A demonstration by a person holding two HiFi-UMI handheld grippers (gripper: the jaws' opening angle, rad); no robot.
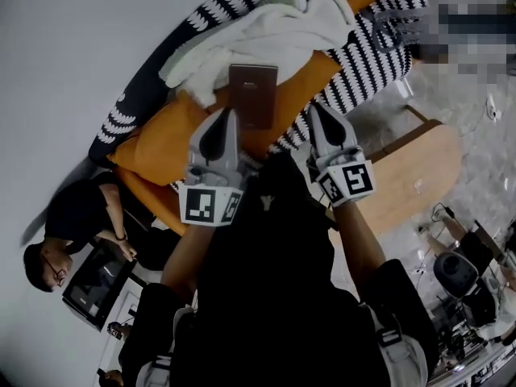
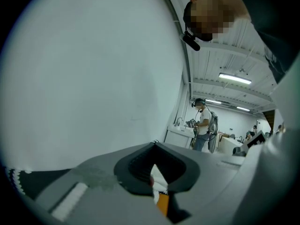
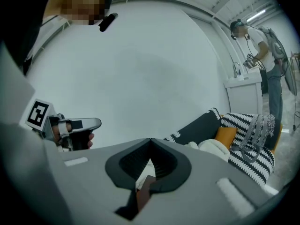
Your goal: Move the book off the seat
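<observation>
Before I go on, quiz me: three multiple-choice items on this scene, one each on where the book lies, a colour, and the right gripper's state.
1. Where does the book lie?
A on the wooden table
B on the orange cushion
C on the floor

2. What colour is the blanket beyond the book?
A white
B red
C green

3. The right gripper is:
A open wide
B shut on the book
C shut, holding nothing

Answers:
1 B, the head view shows the book flat on the cushion.
2 A, the blanket is white against the striped sofa.
3 C, its jaw tips meet short of the book.
</observation>
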